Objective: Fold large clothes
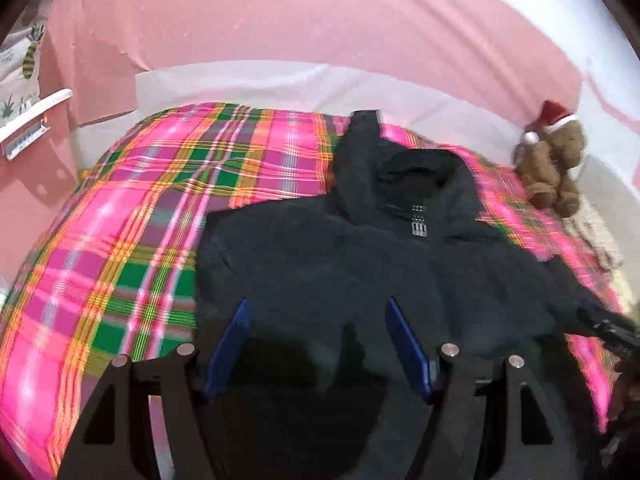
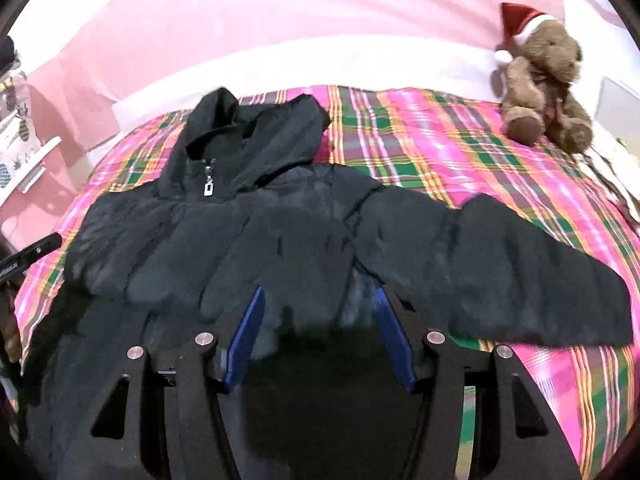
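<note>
The black hooded jacket [image 2: 280, 240] is puffy quilted cloth with a faint sheen and a shiny metal zipper pull [image 2: 208, 189], lying on a woven plaid bedspread [image 2: 460, 152], beside a furry plush teddy bear [image 2: 548, 80] in a felt-like Santa hat [image 2: 520, 20].

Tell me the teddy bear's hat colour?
Red with white trim, on the brown teddy bear's hat; clearest in the right wrist view.

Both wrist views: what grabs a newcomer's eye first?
The black hooded jacket spread front-up across the middle of the bed, hood away from the cameras, one sleeve stretched out to the right. Under it, the loud pink and green plaid bedspread. At the far right corner sits a brown teddy bear in a red Santa hat. Both pairs of jaws stand open over the jacket's near edge.
</note>
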`<state>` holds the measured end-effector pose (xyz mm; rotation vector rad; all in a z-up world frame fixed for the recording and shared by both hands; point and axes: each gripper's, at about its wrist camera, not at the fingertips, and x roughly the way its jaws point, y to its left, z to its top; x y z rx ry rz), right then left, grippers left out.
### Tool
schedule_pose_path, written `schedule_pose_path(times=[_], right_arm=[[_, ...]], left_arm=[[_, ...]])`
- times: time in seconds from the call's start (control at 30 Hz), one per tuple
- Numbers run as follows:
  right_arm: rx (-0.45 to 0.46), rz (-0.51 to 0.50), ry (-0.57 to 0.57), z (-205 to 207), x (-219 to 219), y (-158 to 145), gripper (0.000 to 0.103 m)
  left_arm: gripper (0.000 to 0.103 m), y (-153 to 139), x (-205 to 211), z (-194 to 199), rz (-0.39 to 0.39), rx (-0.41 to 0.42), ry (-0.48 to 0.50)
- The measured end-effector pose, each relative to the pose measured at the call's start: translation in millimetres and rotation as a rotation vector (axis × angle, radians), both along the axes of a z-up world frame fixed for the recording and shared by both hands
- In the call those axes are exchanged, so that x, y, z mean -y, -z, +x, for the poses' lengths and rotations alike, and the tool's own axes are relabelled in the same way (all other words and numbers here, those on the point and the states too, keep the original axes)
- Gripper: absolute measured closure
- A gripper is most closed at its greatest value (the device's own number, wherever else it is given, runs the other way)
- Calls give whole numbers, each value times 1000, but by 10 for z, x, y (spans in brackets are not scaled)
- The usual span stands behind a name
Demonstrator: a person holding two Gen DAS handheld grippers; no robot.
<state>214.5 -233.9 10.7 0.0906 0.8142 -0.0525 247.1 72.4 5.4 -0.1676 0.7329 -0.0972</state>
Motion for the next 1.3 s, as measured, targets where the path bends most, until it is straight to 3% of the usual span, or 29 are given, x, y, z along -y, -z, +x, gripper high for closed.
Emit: schedule_pose_path(times=[0.27,0.57,0.93,1.3], right_arm=[[29,-11,62,-812,12,-139,45],[28,-57,100,-1308,0,-140,45],[-1,-14,164,-1307,428,9,45],[-71,149,326,-1045,1414,333,45]], left_arm=[[31,-112,434,-862,-21,11,65],[31,-37,743,-1311,-21,-15,121],[31,-58,996,-1124,34,-20,148],[31,-22,1380,-669,124,-12,175]])
